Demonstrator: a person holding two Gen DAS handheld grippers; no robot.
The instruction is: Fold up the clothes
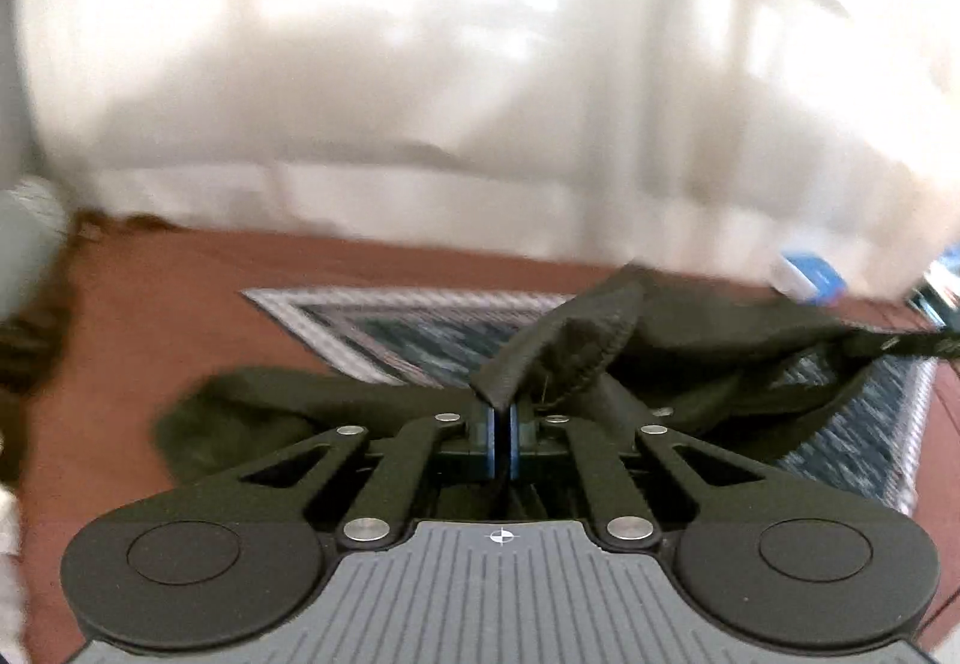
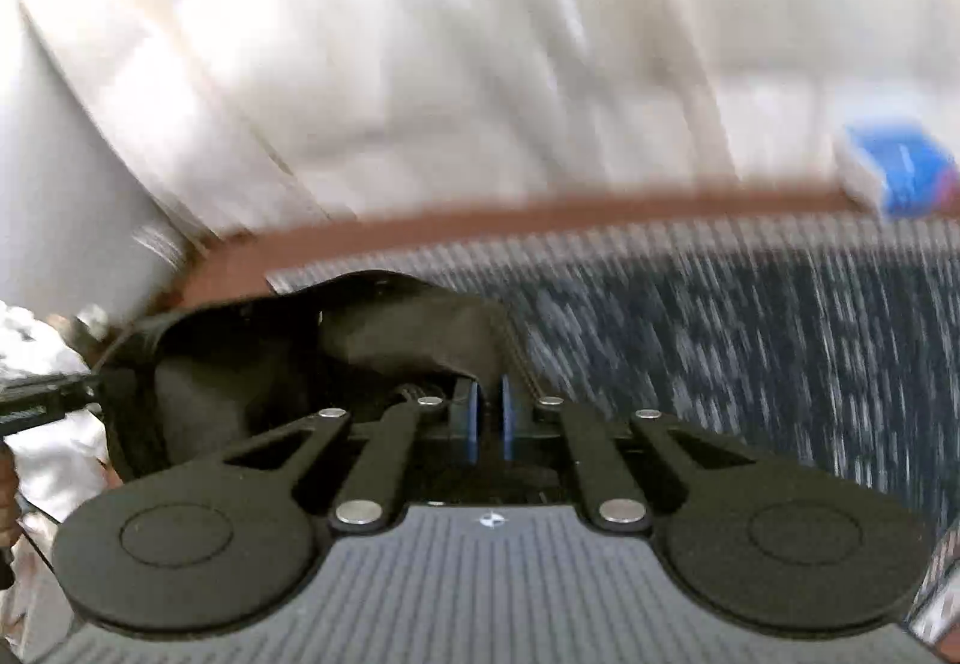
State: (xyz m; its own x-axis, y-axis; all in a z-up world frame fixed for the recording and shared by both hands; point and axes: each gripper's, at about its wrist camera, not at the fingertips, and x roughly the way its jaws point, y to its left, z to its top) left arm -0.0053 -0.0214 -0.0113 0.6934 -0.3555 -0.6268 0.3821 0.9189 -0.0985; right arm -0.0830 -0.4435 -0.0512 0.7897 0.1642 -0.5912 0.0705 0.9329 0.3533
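Left gripper pinched tight on a seamed edge of the dark garment, lifted above the patterned rug. Right gripper clamps another edge of it.

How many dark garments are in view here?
1: a dark garment stretched over the patterned rug, one edge in the left claw, another in the right claw. More may be hidden.
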